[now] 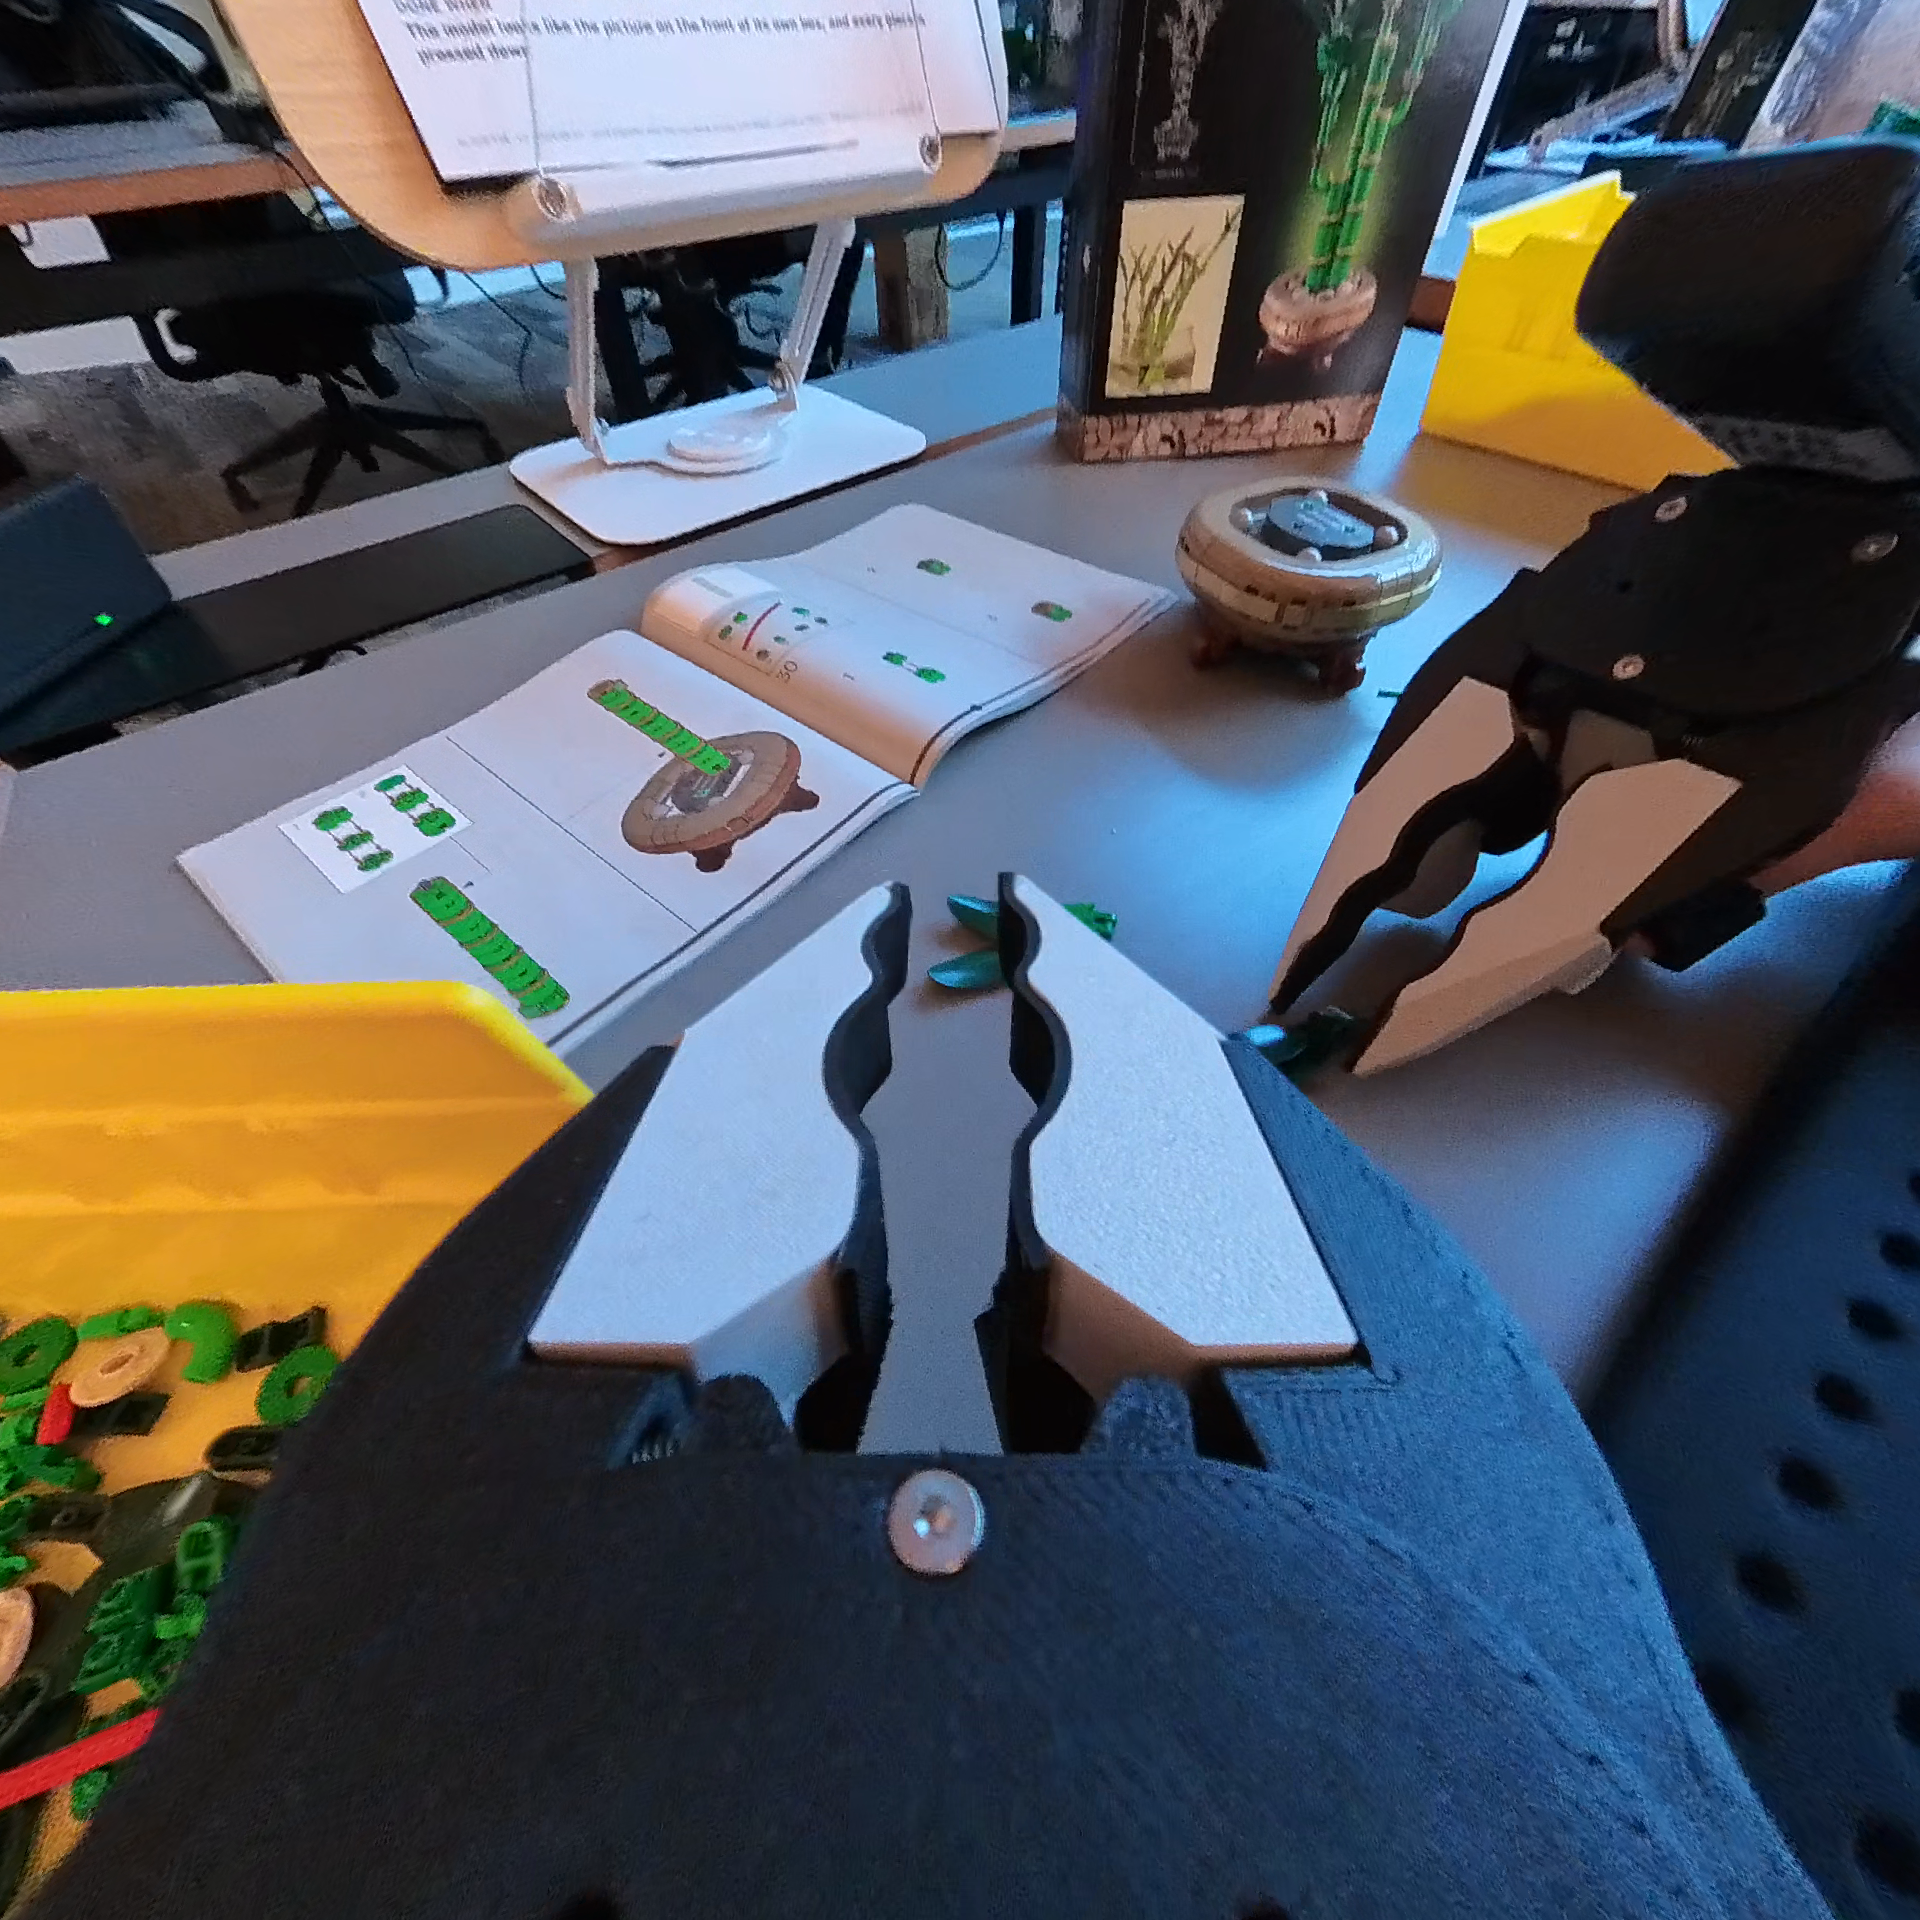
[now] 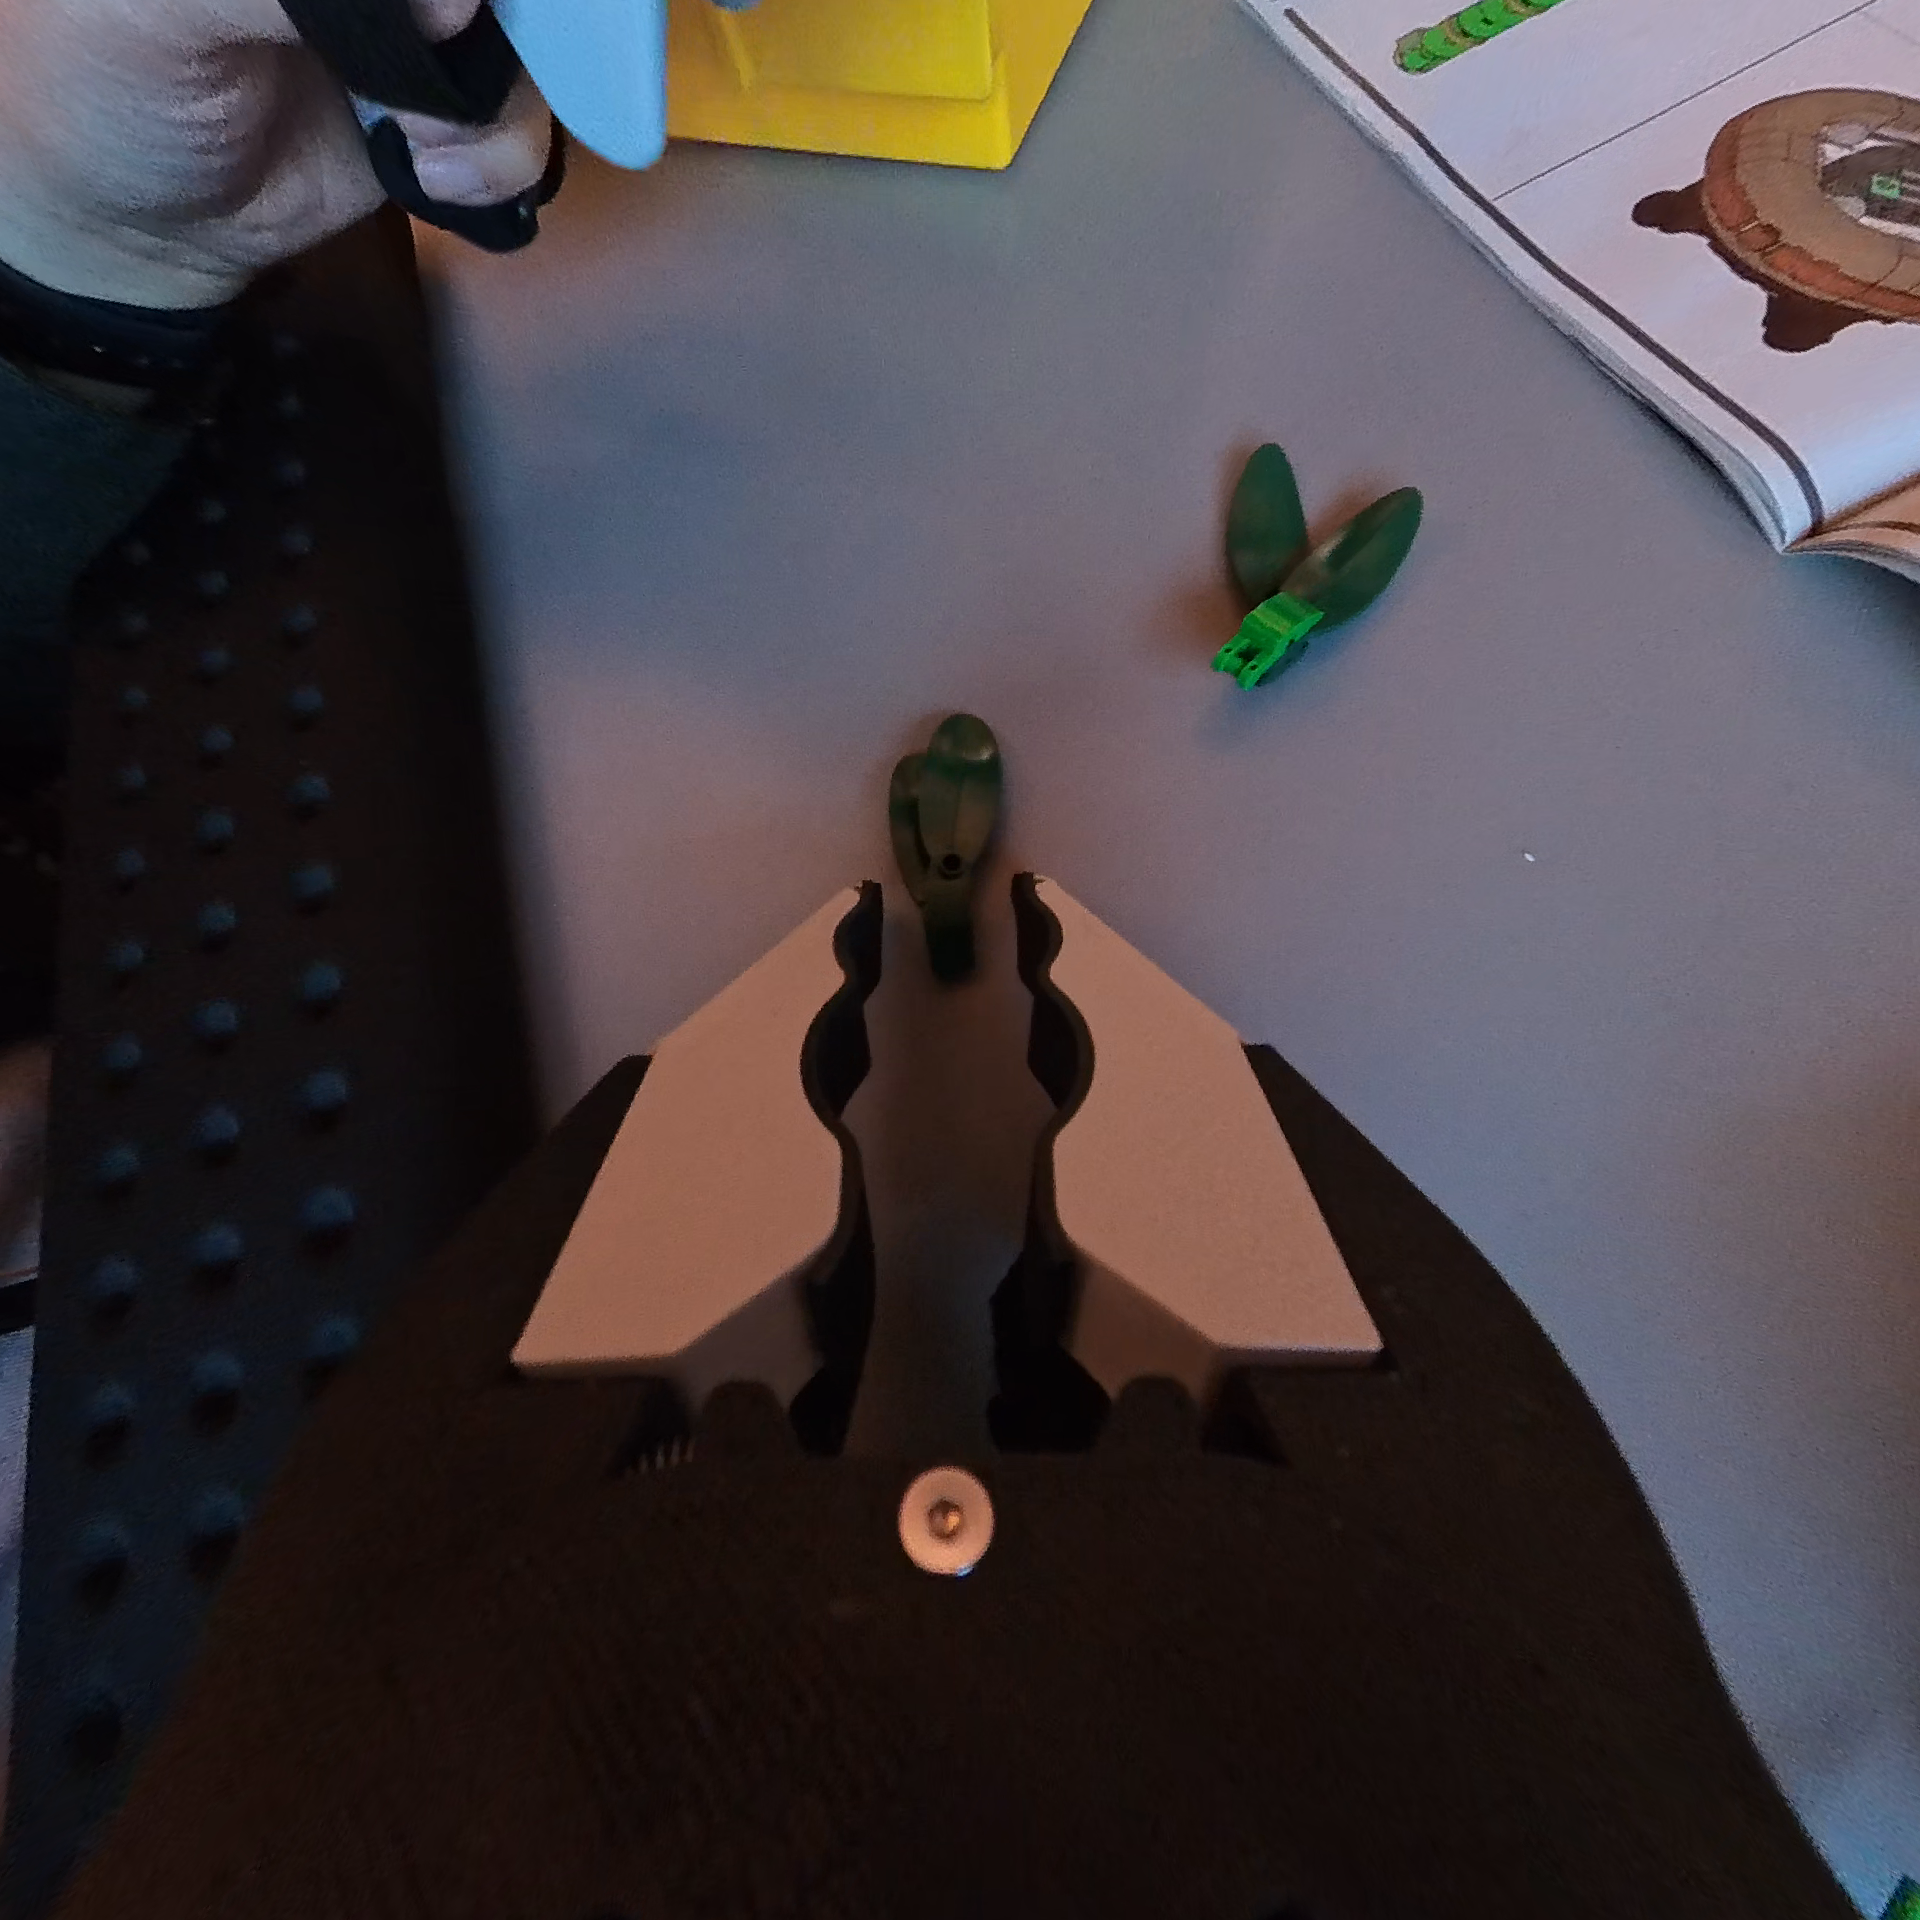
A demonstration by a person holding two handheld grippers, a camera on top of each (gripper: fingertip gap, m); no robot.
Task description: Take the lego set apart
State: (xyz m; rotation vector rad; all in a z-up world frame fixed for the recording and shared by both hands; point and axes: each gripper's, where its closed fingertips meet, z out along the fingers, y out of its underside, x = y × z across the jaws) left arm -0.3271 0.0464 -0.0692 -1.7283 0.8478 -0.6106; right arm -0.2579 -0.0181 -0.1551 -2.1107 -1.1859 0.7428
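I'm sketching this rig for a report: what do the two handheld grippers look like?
Both match: the left gripper and the right gripper each have a black, ridged 3D-printed body with a silver screw at its centre, and two pale grey wedge-shaped jaws whose black inner edges are wavy. No cables show.

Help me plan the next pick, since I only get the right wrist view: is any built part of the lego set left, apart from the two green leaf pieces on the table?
Observer: Yes. The round tan pot base stands assembled on the table, beyond the open instruction booklet and in front of the set's box.
Operator: I see only a corner of a yellow bin. What is in it?
Observer: The yellow bin holds loose green, tan and red pieces. It sits just beside the left gripper, which is open and empty.
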